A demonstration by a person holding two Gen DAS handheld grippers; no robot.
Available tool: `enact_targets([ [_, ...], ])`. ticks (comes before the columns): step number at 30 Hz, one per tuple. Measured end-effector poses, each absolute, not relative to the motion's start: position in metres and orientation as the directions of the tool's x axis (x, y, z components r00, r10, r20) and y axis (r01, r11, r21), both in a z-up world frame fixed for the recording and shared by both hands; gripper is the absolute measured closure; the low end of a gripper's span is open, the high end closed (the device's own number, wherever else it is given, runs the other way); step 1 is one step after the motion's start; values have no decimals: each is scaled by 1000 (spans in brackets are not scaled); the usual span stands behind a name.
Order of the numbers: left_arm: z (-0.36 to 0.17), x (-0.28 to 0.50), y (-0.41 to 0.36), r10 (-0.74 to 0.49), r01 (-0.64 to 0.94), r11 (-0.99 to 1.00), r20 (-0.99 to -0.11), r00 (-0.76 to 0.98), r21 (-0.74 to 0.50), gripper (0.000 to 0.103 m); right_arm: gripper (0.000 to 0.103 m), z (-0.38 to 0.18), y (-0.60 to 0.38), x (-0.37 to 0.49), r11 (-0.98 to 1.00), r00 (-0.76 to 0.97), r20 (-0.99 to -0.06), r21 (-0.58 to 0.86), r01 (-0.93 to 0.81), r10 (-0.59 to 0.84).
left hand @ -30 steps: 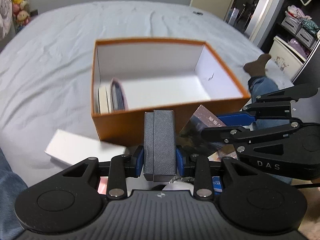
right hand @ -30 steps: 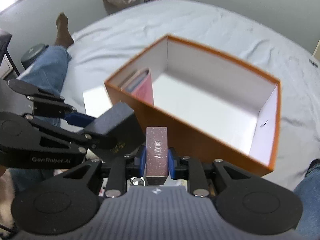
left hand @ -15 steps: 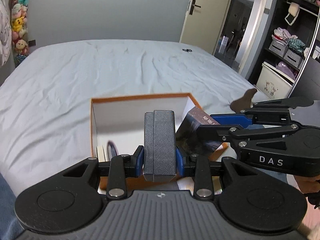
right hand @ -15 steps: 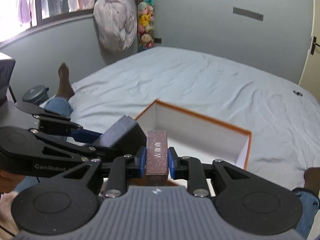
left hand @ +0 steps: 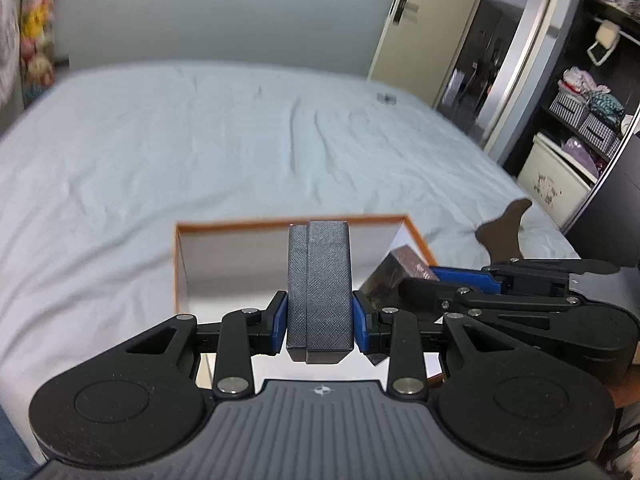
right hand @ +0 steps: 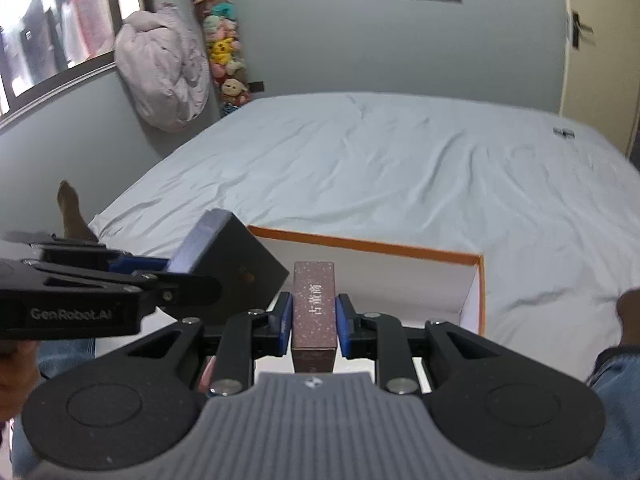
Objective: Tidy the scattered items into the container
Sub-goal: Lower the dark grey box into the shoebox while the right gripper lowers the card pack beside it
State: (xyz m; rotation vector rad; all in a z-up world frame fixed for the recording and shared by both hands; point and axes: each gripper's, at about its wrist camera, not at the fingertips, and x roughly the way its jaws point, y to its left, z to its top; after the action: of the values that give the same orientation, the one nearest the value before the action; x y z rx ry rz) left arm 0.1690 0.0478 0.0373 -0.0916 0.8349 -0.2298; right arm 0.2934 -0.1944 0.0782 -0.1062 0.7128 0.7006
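Both grippers are gripping upright boxes, the left gripper (left hand: 320,312) a grey box (left hand: 320,288) and the right gripper (right hand: 314,316) a brown box (right hand: 314,308), while the orange container (left hand: 182,264) is lying just ahead below them.

A wide bed (right hand: 380,168) with a pale, wrinkled sheet fills the middle of the room. Behind it runs a plain grey wall (right hand: 340,40). At the far left, a column of plush toys (right hand: 222,52) hangs beside a pink bundle (right hand: 164,76) and a bright window (right hand: 52,24). At right, a cream door (left hand: 416,24) and dark shelves (left hand: 592,92) holding baskets and clothes.
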Motion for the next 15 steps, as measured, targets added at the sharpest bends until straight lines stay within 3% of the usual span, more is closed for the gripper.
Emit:
enact_targets([
  [9, -19, 197, 49, -184, 97, 983, -813, 552, -157, 65, 78, 29, -186, 327, 813, 481, -703, 245, -528, 524],
  [15, -32, 193, 35, -65, 84, 996, -862, 502, -26, 65, 78, -6, -188, 334, 840, 447, -739, 299, -453, 504],
])
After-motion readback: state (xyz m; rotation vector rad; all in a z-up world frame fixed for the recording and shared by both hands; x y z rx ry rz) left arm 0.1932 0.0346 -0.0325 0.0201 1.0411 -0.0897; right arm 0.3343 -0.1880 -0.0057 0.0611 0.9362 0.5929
